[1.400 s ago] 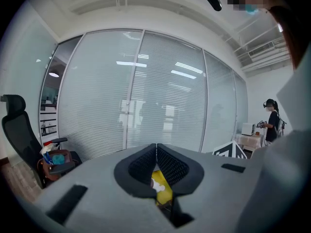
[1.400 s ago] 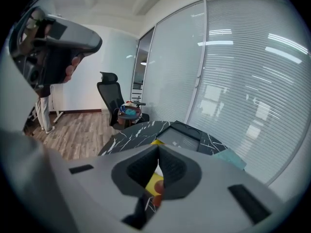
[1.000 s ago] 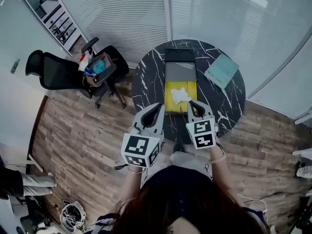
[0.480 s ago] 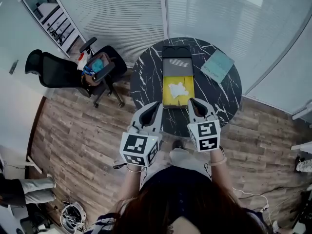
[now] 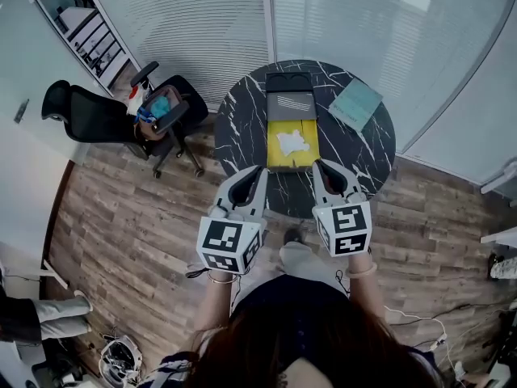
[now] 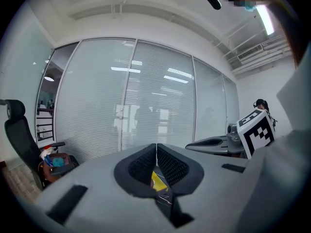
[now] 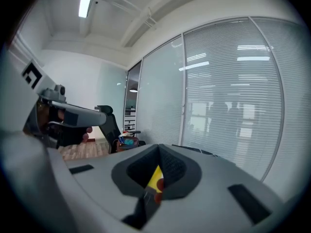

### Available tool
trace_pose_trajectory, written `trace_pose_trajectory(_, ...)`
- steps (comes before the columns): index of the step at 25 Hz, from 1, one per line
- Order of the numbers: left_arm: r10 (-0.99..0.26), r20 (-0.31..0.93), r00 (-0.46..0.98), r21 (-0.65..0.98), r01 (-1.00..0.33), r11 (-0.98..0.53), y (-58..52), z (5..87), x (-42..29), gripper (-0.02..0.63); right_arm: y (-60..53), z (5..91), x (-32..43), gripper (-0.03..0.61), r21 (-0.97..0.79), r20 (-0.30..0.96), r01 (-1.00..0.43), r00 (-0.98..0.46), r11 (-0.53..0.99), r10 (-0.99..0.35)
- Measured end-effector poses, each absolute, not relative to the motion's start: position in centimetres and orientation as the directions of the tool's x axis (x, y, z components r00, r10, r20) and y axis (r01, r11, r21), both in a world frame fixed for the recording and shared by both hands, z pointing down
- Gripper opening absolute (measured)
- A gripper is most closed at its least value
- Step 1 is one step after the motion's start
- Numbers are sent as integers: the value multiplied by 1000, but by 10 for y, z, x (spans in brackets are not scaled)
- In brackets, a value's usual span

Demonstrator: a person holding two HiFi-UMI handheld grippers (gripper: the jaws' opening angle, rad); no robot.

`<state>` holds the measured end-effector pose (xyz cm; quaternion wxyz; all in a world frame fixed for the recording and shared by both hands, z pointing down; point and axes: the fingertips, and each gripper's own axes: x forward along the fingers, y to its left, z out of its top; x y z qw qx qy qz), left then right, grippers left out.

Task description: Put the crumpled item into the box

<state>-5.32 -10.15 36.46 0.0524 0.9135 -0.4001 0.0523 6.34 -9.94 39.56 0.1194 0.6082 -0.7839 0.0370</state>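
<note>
Left hand-held gripper (image 5: pixel 257 181) and right hand-held gripper (image 5: pixel 323 172): jaws pressed together, holding nothing, at the near edge of the desk (image 5: pixel 242 128). The crumpled paper (image 5: pixel 291 142) lies ahead of both, inside the yellow box (image 5: pixel 279 160). If it needs seating, approach from above and press lightly.

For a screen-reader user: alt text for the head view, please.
A crumpled white item lies in a yellow box on a round dark table. Nearer, a person holds the left gripper and right gripper, both shut and empty, at the table's near edge.

Grey left claw (image 5: pixel 262 173), grey right claw (image 5: pixel 317 165), ribbed black pads (image 6: pixel 141 166), marker cubes (image 5: pixel 226 245), dark top (image 5: pixel 295 309)
</note>
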Motion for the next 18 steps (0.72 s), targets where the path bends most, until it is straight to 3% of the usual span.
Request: trace_pose_trajectory(18,-722,112,682,34,-729,-684,-59,358,-68,32,-45,370,46,24,119,168,-962,-225,246,-960)
